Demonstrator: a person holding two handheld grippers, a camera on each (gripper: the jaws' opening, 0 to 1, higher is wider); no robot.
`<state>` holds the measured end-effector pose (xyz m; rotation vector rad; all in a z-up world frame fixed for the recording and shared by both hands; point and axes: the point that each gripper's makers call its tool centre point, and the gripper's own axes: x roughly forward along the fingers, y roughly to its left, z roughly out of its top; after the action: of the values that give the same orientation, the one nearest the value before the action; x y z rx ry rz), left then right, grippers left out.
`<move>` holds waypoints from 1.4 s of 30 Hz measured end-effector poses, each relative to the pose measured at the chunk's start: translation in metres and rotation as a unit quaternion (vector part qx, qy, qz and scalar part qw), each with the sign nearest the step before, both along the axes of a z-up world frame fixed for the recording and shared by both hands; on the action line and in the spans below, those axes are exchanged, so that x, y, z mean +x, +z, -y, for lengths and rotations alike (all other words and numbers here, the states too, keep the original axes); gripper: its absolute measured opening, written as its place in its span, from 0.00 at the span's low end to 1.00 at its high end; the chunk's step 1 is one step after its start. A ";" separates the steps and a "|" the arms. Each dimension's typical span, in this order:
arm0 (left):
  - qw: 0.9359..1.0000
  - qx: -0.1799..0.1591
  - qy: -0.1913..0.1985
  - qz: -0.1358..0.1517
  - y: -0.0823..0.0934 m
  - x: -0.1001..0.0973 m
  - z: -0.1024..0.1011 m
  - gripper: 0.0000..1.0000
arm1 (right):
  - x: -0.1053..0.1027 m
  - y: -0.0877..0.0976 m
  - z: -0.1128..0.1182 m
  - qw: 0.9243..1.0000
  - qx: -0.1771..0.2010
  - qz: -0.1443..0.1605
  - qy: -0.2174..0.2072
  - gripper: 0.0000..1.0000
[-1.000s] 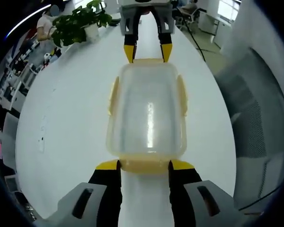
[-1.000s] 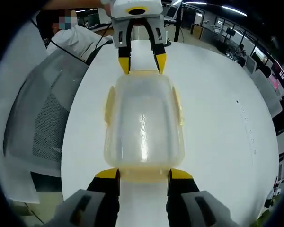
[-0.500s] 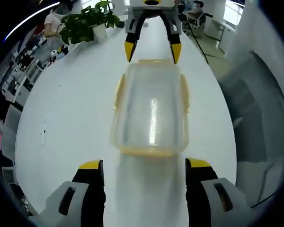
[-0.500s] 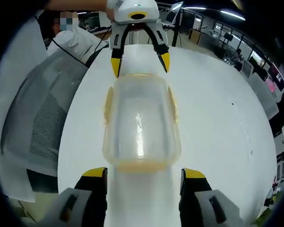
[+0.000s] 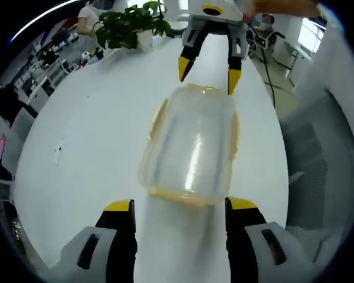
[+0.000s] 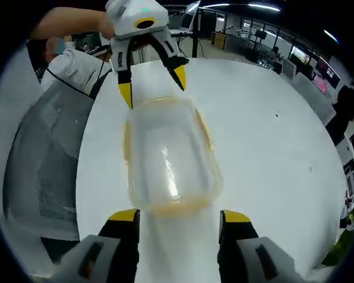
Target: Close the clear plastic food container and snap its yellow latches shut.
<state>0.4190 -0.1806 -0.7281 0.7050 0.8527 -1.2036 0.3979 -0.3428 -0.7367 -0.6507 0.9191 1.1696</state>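
Container [image 5: 190, 147] just ahead of open jaws.

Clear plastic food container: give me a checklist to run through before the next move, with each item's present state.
1. Lid sits on the clear plastic food container: ok, it covers the top in both views.
2. Container rests flat on the white table: ok.
3. Left hand-held gripper free of the container: ok, its jaws stand open, apart from the near end.
4. Right hand-held gripper free of the container: ok, open, with its yellow tips short of the end latch.
5. Yellow side latches snapped down: cannot tell, they lie along the walls but the lock is too blurred to read.
6. End latches snapped: cannot tell.
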 end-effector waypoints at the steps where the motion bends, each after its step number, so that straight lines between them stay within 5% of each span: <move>1: 1.000 -0.004 0.003 -0.004 0.002 -0.001 0.001 0.57 | 0.001 0.001 0.000 1.000 0.005 -0.005 -0.010 0.51; 11: 1.000 -0.021 0.023 -0.004 0.016 -0.005 0.004 0.56 | -0.004 0.017 -0.003 0.999 0.023 -0.015 -0.026 0.46; 15: 0.996 -0.050 0.072 -0.025 0.022 -0.004 0.010 0.57 | -0.002 0.023 -0.009 0.995 0.054 -0.035 -0.072 0.47; 20: 0.994 -0.046 0.092 -0.021 0.023 -0.002 0.011 0.54 | 0.001 0.019 -0.007 0.993 0.044 -0.040 -0.101 0.42; 28: 0.985 -0.051 0.161 -0.033 0.021 0.003 0.007 0.52 | 0.004 0.019 -0.013 0.983 0.055 -0.059 -0.165 0.39; 33: 0.982 -0.038 0.185 -0.014 0.020 0.009 0.002 0.49 | 0.009 0.015 -0.010 0.971 0.055 -0.071 -0.223 0.40; 35: 0.974 -0.061 0.216 -0.032 0.023 0.008 0.007 0.50 | 0.010 0.014 -0.010 0.966 0.061 -0.076 -0.238 0.40; 39: 0.973 -0.052 0.224 -0.030 0.020 0.009 0.004 0.49 | 0.011 0.015 -0.011 0.958 0.076 -0.088 -0.262 0.39; 42: 0.964 -0.063 0.257 -0.039 0.020 0.011 0.005 0.51 | 0.011 0.014 -0.011 0.954 0.078 -0.090 -0.275 0.40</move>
<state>0.4304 -0.1854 -0.7077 0.3020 0.9434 -0.8100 0.4089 -0.3322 -0.7223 -0.1375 1.0636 0.7917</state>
